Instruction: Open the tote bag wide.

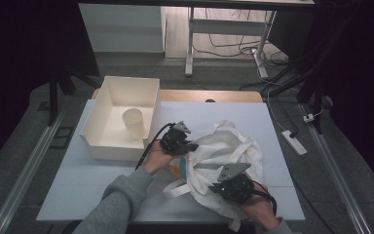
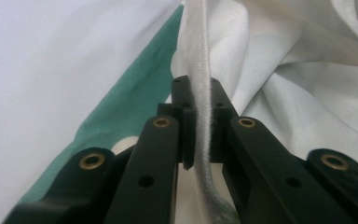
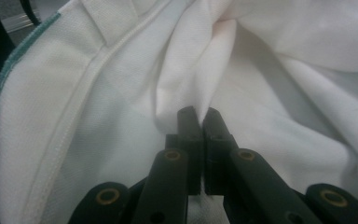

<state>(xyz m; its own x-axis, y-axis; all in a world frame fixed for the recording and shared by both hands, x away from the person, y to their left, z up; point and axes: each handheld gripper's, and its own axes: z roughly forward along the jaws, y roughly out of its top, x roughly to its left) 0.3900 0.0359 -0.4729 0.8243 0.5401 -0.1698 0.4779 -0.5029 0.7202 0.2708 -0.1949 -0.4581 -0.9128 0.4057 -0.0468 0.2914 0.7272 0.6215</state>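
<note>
Bag (image 1: 233, 146) crumpled on desk (image 1: 78, 175) | left hand-held gripper (image 2: 199, 135) pinches its white strap (image 2: 198, 56) | right hand-held gripper (image 3: 199, 140) clamps a cloth fold at near edge

A lab or recording workspace is being shown. A white table (image 1: 102, 180) is being surrounded by dark curtains at nine and three o'clock, and stand legs (image 1: 58, 92) are being braced on grey flooring. At twelve o'clock, a desk frame (image 1: 191, 44) with loose cables (image 1: 233, 48) is being seen; at three o'clock, a power strip (image 1: 293, 142) is being left on the floor.
</note>
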